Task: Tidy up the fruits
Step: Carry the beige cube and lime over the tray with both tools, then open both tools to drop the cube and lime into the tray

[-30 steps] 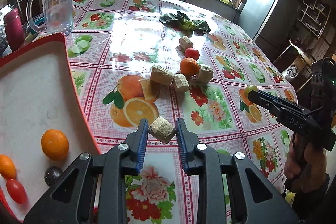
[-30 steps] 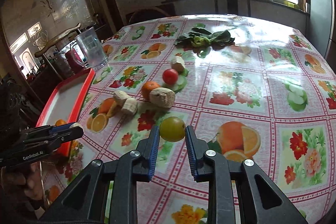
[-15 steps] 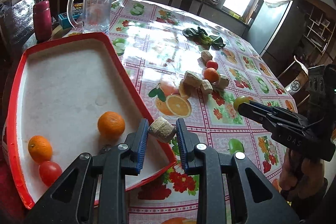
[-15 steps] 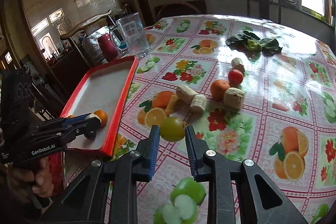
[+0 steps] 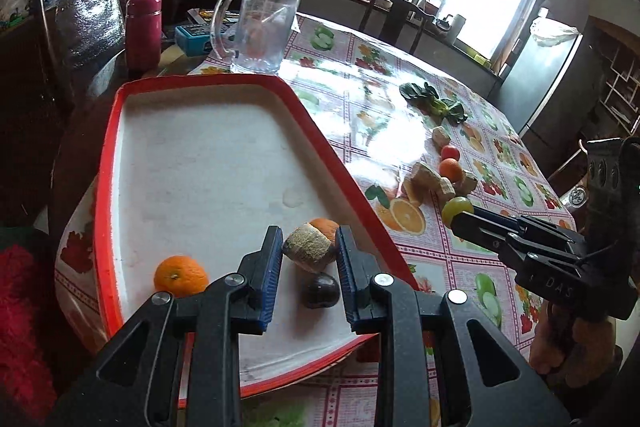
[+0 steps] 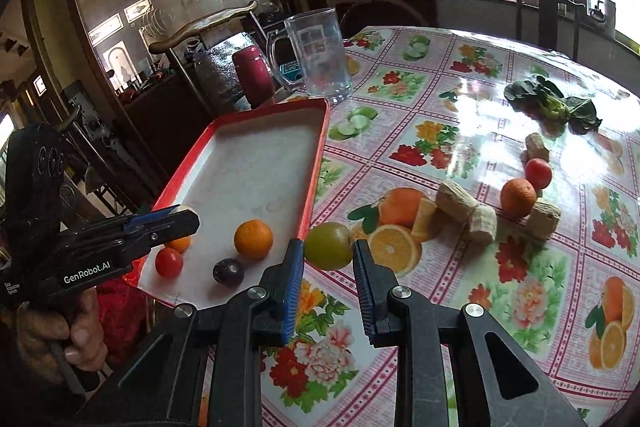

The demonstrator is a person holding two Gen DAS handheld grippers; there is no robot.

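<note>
- My left gripper (image 5: 308,259) is clamped tight on a short tan, rough-skinned cut chunk (image 5: 309,246), both blue pads pressing its sides. It hangs over the near end of the red-rimmed white tray (image 5: 107,163).
- My right gripper (image 6: 328,259) is closed just as firmly on a round yellow-green fruit (image 6: 329,245), held above the flowered plastic tablecloth (image 6: 460,131), just beside the tray's right rim and not yet over the white floor.
- Already in the tray: two oranges, the nearer one (image 5: 181,275) left of my left jaws and another (image 6: 253,239) further in, a small red tomato (image 6: 169,262) and a dark purple round fruit (image 5: 320,290) directly under the chunk I am carrying.
- Still out on the cloth: more tan chunks (image 6: 456,195), a lone orange (image 6: 518,197), a red tomato (image 6: 538,173) and a bunch of dark leafy greens (image 6: 554,107). A clear glass mug (image 5: 256,27) stands beyond the tray's far end.
- I judge this to be the carry-and-drop step, both hands loaded, the pile on the cloth only partly cleared.
- Next, the left needs a bare patch: I would nudge away from the purple fruit, lower, then ease the jaws apart so the chunk does not roll.
- The right must cross the red rim first, then release low; a round fruit dropped from height could roll into the others.
</note>
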